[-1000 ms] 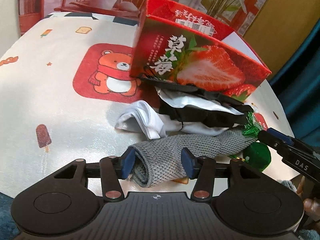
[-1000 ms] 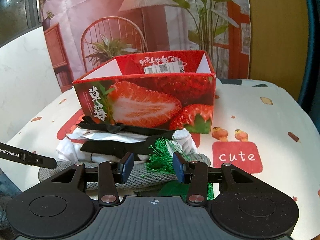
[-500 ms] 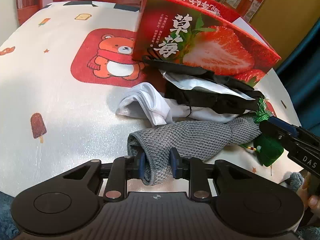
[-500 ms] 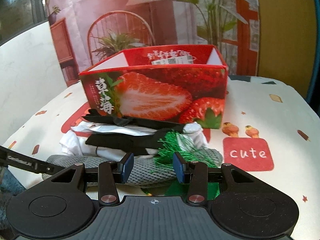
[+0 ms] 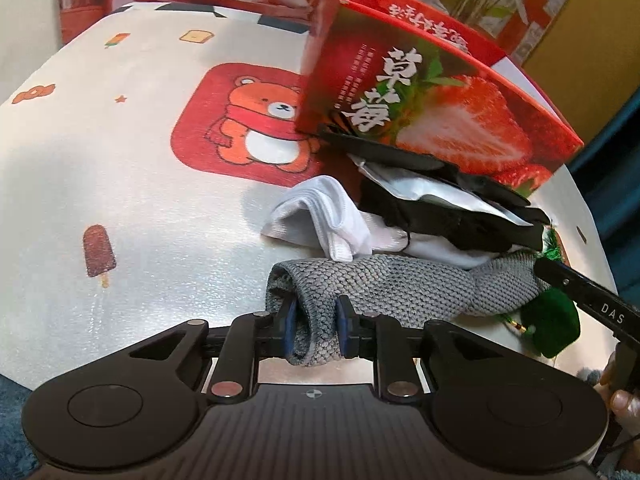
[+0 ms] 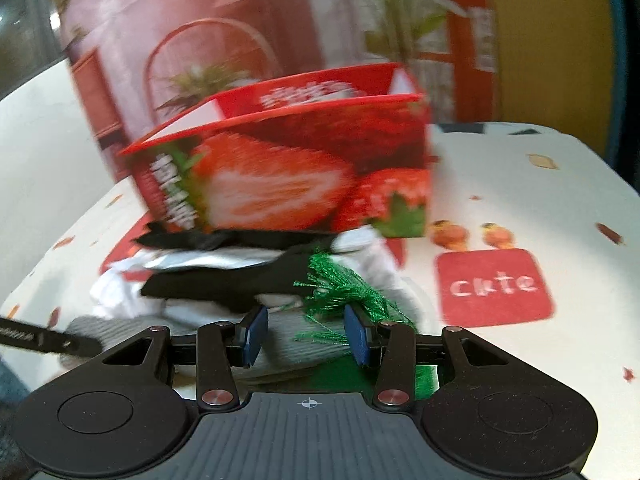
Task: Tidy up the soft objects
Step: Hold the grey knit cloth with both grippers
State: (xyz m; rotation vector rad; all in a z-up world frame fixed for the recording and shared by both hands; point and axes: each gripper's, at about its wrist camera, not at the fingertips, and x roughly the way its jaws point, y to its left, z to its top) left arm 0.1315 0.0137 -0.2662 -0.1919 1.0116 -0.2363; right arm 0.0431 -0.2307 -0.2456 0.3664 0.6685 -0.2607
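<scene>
A grey knitted sock (image 5: 400, 284) lies across the near side of the table, and my left gripper (image 5: 314, 326) is shut on its near, folded end. Behind it are a white sock (image 5: 320, 216) and black cloth (image 5: 452, 220) over white fabric. A green pouch (image 5: 552, 328) with a green tassel (image 6: 344, 284) sits at the sock's far end. My right gripper (image 6: 307, 334) hangs open just above that end; sock and tassel show between the blue pads, untouched. The red strawberry box (image 6: 280, 184) stands open-topped behind the pile.
The tablecloth (image 5: 140, 200) is pale with a bear patch and a lolly print on the left; a red "cute" patch (image 6: 496, 284) lies on the right. A wall poster rises behind the box. A thumb (image 5: 624, 402) shows at the right edge.
My left jaws closed from wide onto the grey sock's end. My right gripper sank and tilted towards the pile; its view is now blurred.
</scene>
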